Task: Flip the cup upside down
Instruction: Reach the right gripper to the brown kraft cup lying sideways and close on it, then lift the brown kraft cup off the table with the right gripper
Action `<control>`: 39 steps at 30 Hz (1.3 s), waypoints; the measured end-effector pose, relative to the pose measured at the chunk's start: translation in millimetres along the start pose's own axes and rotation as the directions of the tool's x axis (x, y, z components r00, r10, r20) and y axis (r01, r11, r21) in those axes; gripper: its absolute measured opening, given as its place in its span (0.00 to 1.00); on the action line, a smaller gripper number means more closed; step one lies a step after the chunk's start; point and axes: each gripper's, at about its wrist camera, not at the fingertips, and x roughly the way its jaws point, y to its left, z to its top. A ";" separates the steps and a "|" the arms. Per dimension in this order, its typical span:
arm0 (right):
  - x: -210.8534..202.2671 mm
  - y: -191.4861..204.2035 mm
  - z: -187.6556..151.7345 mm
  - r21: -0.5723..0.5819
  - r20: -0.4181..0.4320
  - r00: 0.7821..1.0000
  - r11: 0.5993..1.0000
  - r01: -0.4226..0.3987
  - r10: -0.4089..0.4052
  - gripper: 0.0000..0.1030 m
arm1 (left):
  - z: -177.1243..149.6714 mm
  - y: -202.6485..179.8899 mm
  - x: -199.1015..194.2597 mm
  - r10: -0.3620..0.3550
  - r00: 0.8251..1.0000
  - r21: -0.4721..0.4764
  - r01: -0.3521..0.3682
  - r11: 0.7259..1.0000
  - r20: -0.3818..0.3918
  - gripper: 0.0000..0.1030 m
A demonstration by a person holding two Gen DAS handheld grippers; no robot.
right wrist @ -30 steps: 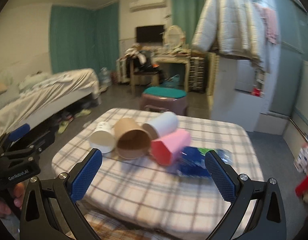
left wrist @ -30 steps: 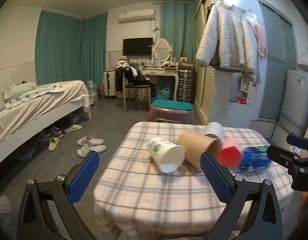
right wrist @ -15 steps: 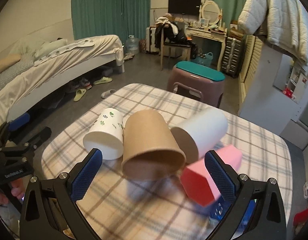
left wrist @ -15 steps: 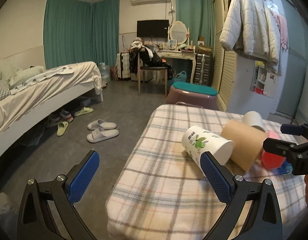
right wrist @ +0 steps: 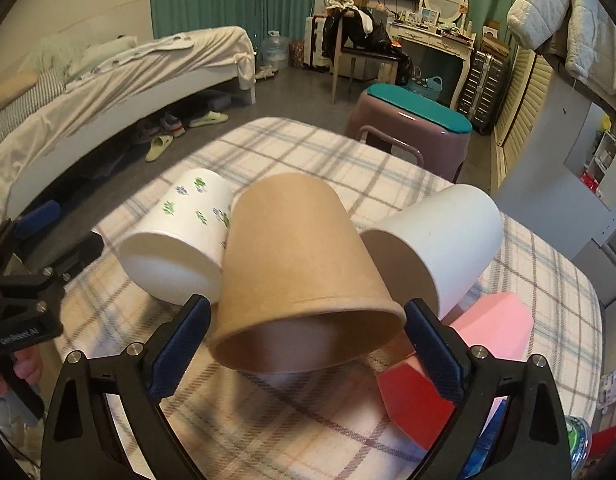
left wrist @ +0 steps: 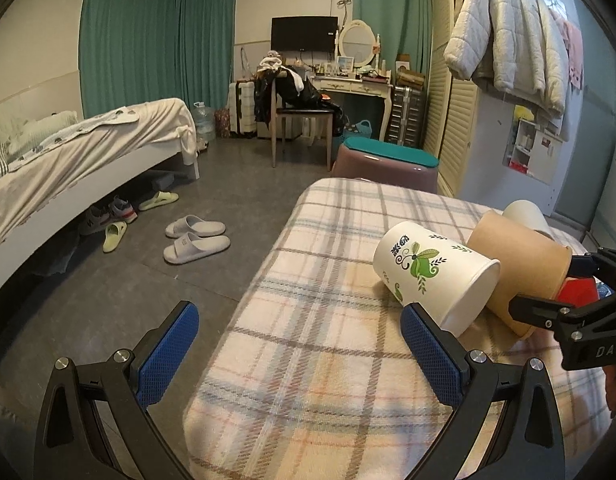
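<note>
Three paper cups lie on their sides on a plaid-covered table (right wrist: 308, 432): a white cup with leaf prints (right wrist: 180, 248), a brown cup (right wrist: 300, 276) and a plain white cup (right wrist: 440, 248). My right gripper (right wrist: 306, 344) is open, its blue pads on either side of the brown cup's open rim, not closed on it. My left gripper (left wrist: 300, 356) is open and empty over the table's left part; the printed cup (left wrist: 432, 268) lies just beyond its right pad. The brown cup (left wrist: 520, 264) also shows there.
A pink and red box (right wrist: 460, 364) lies right of the cups, with a blue packet (right wrist: 484, 440) beside it. A stool with a teal seat (right wrist: 416, 120) stands behind the table. A bed (left wrist: 68, 152) and slippers (left wrist: 196, 240) are at the left.
Both grippers have moved in toward the cups. The right gripper's pads now flank the brown cup's rim. The left gripper has come closer to the printed cup.
</note>
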 end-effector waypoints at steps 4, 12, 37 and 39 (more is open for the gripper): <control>-1.7 3.2 1.4 -0.001 -0.010 1.000 1.000 0.016 -0.016 0.86 | 1.3 4.1 -2.8 -0.004 1.000 -0.014 0.004 1.000 0.002 1.00; -56.0 17.5 3.4 0.034 0.101 0.987 0.992 0.122 -0.125 0.85 | 7.3 13.6 -25.6 -0.022 0.999 -0.043 0.023 0.999 0.041 1.00; -96.2 38.9 -89.1 0.331 -0.024 0.957 0.901 0.281 -0.290 0.86 | -15.8 -2.0 -87.9 -0.065 0.995 -0.007 0.065 0.998 0.072 1.00; -96.6 37.1 -91.1 0.339 -0.016 0.960 0.902 0.268 -0.279 0.87 | -15.4 -5.7 -90.3 -0.058 0.996 0.001 0.058 0.998 0.071 1.00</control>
